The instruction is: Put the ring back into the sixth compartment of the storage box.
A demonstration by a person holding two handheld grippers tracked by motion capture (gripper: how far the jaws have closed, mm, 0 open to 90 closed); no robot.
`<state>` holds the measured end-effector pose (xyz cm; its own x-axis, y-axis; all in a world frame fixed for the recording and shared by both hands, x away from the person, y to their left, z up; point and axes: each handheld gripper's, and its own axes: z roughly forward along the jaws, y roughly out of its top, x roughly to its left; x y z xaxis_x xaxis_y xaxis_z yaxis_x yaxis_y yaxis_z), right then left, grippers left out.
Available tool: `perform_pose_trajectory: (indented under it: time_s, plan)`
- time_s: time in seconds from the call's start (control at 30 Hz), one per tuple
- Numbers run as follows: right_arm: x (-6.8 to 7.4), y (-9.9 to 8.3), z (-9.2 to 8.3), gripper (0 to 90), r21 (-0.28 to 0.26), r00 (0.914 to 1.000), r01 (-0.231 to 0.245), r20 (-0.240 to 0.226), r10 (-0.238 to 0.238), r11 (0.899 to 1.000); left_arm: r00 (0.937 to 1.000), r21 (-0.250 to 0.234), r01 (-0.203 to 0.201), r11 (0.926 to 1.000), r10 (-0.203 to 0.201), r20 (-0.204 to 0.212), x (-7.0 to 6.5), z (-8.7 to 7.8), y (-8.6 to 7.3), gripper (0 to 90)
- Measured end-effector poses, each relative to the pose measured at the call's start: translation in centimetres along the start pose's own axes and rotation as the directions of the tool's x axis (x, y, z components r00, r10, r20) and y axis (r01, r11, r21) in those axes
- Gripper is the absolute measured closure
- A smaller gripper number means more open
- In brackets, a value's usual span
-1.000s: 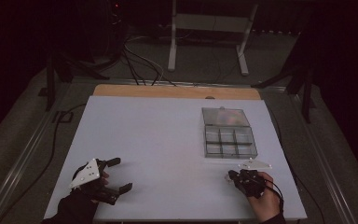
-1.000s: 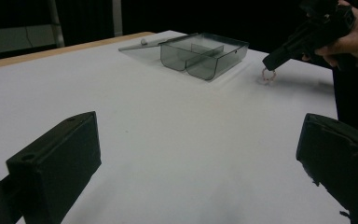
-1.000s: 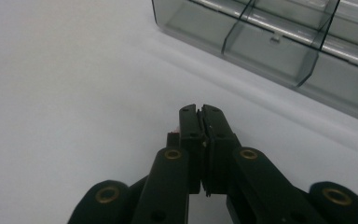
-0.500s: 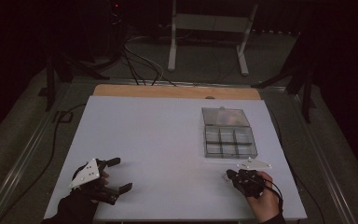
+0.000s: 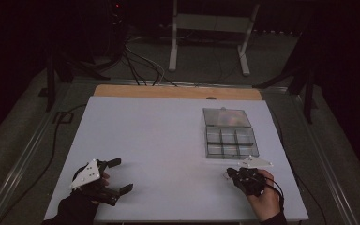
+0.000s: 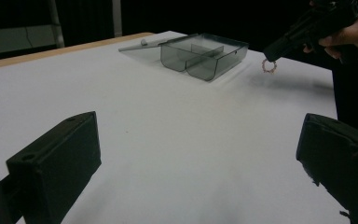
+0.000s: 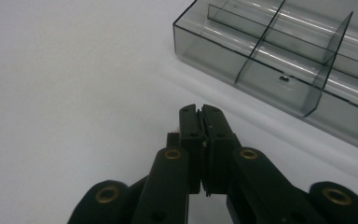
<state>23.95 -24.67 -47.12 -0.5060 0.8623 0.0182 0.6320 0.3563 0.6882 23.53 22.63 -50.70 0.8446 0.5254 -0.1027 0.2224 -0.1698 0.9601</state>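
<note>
A clear grey compartment box (image 5: 229,140) stands open at the right of the white table, its lid (image 5: 227,116) laid back behind it. My right gripper (image 5: 228,174) hovers just in front of the box, jaws pressed together. In the left gripper view a small pinkish ring (image 6: 269,66) hangs from the tip of that right gripper (image 6: 271,55), just above the table. The right gripper view has the shut jaws (image 7: 201,112) pointing at the box's near wall (image 7: 242,60). My left gripper (image 5: 121,175) rests at the near left, open and holding nothing (image 6: 196,154).
The table's wooden far edge (image 5: 178,91) runs behind the white surface (image 5: 159,136). Cables and a metal stand (image 5: 211,28) lie on the dark floor beyond. A cable (image 5: 56,140) trails off the left side.
The right hand has shifted very slightly in front of the box, jaws still shut. The left gripper has stayed where it was.
</note>
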Motion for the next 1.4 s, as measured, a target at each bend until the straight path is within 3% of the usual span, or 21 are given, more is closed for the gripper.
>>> perform_pose_trajectory:
  time_s: [1.4]
  plan:
    - [-2.1,2.5,-0.9,87.9,-0.053,0.9984,-0.019,0.051,0.022,0.998,1.0,0.0,-0.001,1.0,0.001,0.0,0.0,0.0,0.0,0.9]
